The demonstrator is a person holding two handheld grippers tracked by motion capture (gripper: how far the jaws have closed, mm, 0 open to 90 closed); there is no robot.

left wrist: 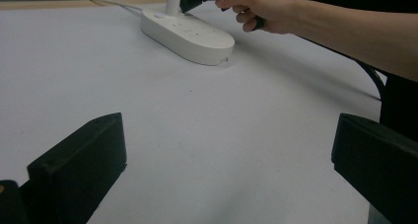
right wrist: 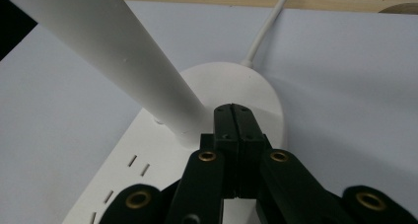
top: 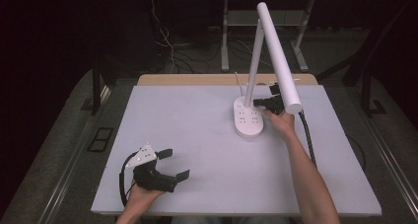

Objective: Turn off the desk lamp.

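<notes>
Item: desk lamp (top: 249,116), far centre of table (top: 197,135). My right gripper (right wrist: 232,116): jaws pressed together, empty, tips over base beside stem. My left gripper (top: 172,164): agape, empty, near edge. Risk I judge: sideways nudge on stem tips lamp.

Pale grey-white table (top: 197,135) with a wooden strip along its far edge, white desk lamp base (top: 248,118) with socket slots standing right of centre toward the far side, its white cord (right wrist: 268,29) trailing off the far edge

White lamp (top: 268,61), pale grey table (top: 197,135), black tools (top: 170,165), tan wooden edge (top: 197,79)
</notes>
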